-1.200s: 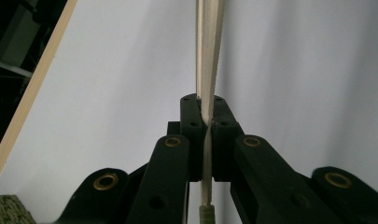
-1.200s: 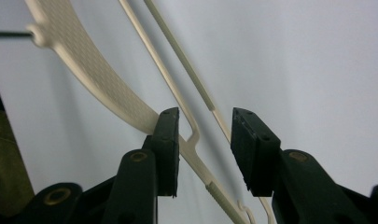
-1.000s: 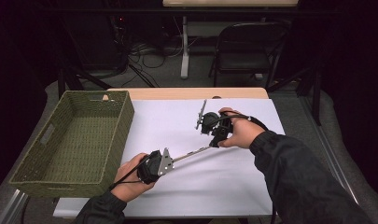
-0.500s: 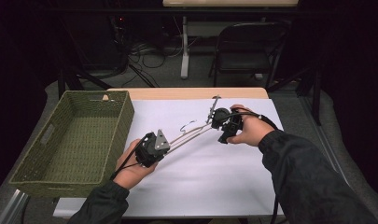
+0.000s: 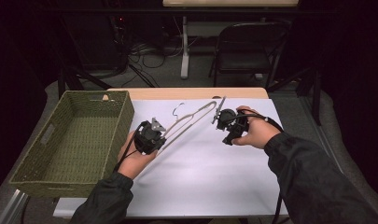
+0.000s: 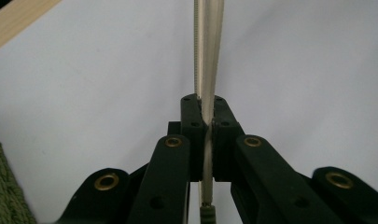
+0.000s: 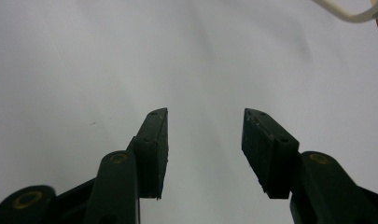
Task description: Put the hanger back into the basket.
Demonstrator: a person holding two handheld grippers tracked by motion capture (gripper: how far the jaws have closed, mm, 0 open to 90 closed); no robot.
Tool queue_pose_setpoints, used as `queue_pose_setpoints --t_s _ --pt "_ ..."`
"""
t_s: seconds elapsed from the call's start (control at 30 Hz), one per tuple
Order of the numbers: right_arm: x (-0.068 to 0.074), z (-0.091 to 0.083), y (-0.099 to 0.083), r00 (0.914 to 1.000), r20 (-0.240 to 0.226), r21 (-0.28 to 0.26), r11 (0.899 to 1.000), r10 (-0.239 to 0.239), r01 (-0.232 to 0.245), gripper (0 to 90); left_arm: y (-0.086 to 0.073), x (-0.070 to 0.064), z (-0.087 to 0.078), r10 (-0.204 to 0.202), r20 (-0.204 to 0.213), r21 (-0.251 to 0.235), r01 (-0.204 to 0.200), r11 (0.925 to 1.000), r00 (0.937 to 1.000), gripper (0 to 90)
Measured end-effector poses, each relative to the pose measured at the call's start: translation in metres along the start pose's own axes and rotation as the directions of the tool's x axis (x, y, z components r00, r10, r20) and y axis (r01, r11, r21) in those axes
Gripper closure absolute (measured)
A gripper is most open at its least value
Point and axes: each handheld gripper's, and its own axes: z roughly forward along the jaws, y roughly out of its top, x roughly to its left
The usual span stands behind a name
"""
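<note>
Since 0.5 s ago, the clothes hanger (image 5: 191,119) is being carried farther up the white table (image 5: 214,182), clamped by the left gripper (image 6: 206,122); the right gripper (image 7: 204,140) is being held with its 2 jaws apart, beside the hanger's far end.

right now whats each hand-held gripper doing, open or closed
Left hand-held gripper: closed on the hanger.
Right hand-held gripper: open, holding nothing.

white sheet (image 5: 214,172) covering the wooden table (image 5: 186,93), green woven basket (image 5: 35,175) on the table's left side, black folding chair (image 5: 247,51) on the floor beyond the table, tangled cables (image 5: 149,51) left of the chair
</note>
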Motion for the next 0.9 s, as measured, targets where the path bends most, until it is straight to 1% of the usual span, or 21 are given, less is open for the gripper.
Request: queue_pose_setpoints --t_s 0.1,0.17,0.2,0.3,0.37,0.4,0.43,0.5,0.57,0.67,0.7,0.73,0.77,0.8,0.9 --pt "0.001 0.002 -0.003 1.0000 0.003 -0.003 1.000 -0.001 0.001 50.5 0.001 0.006 -0.002 -0.049 0.002 0.002 0.049 0.9988 0.9988 87.3" --pt "0.001 0.001 -0.004 1.0000 0.006 0.008 1.000 0.008 -0.008 49.6 0.003 0.010 -0.003 -0.083 0.011 0.007 0.082 0.9966 0.9965 87.3" --pt "0.001 0.002 -0.005 0.9999 0.003 -0.002 1.000 0.013 -0.013 49.4 0.004 0.011 -0.003 -0.097 0.011 0.011 0.097 0.9953 0.9953 87.3" --pt "0.001 0.002 -0.005 0.9998 -0.002 0.010 1.000 0.019 -0.019 48.8 0.008 0.016 -0.004 -0.135 0.023 0.015 0.135 0.9908 0.9906 87.3" --pt "0.001 0.003 -0.006 1.0000 -0.003 0.007 1.000 0.006 -0.006 48.6 0.010 0.018 -0.005 -0.156 0.026 0.011 0.156 0.9878 0.9874 87.3" --pt "0.002 0.004 -0.006 0.9999 -0.007 -0.013 1.000 0.007 -0.008 48.5 0.011 0.019 -0.005 -0.170 0.026 0.012 0.170 0.9854 0.9851 87.3" --pt "0.002 0.003 -0.006 1.0000 -0.002 -0.002 1.000 0.005 -0.005 48.3 0.012 0.020 -0.007 -0.183 0.028 0.013 0.182 0.9831 0.9828 87.3" --pt "0.003 0.003 -0.006 0.9999 -0.004 -0.001 1.000 0.012 -0.012 48.1 0.013 0.021 -0.009 -0.197 0.027 0.013 0.197 0.9804 0.9801 87.3" --pt "0.004 0.002 -0.007 0.9999 -0.002 0.004 1.000 0.014 -0.014 48.1 0.014 0.022 -0.012 -0.222 0.049 0.005 0.222 0.9751 0.9739 87.3" --pt "0.003 0.002 -0.009 0.9999 -0.002 0.003 1.000 0.012 -0.012 48.1 0.015 0.025 -0.016 -0.238 0.060 0.001 0.238 0.9713 0.9695 87.3" --pt "0.003 0.002 -0.009 0.9999 0.001 0.006 1.000 0.015 -0.015 48.1 0.016 0.025 -0.018 -0.246 0.054 0.002 0.246 0.9692 0.9678 87.3" --pt "0.002 0.001 -0.009 0.9999 0.000 0.021 1.000 0.013 -0.013 48.1 0.016 0.027 -0.019 -0.253 0.057 0.000 0.254 0.9673 0.9657 87.3" --pt "0.003 0.002 -0.010 0.9999 0.002 0.002 1.000 0.016 -0.016 48.1 0.015 0.028 -0.021 -0.259 0.062 0.002 0.260 0.9657 0.9639 87.3" --pt "0.003 0.002 -0.011 0.9997 0.001 -0.002 1.000 0.025 -0.025 48.1 0.015 0.029 -0.024 -0.266 0.066 0.002 0.266 0.9639 0.9618 87.3" --pt "0.003 0.002 -0.012 0.9998 0.003 -0.007 1.000 0.020 -0.020 48.0 0.014 0.033 -0.033 -0.297 0.099 -0.006 0.299 0.9541 0.9496 87.3"
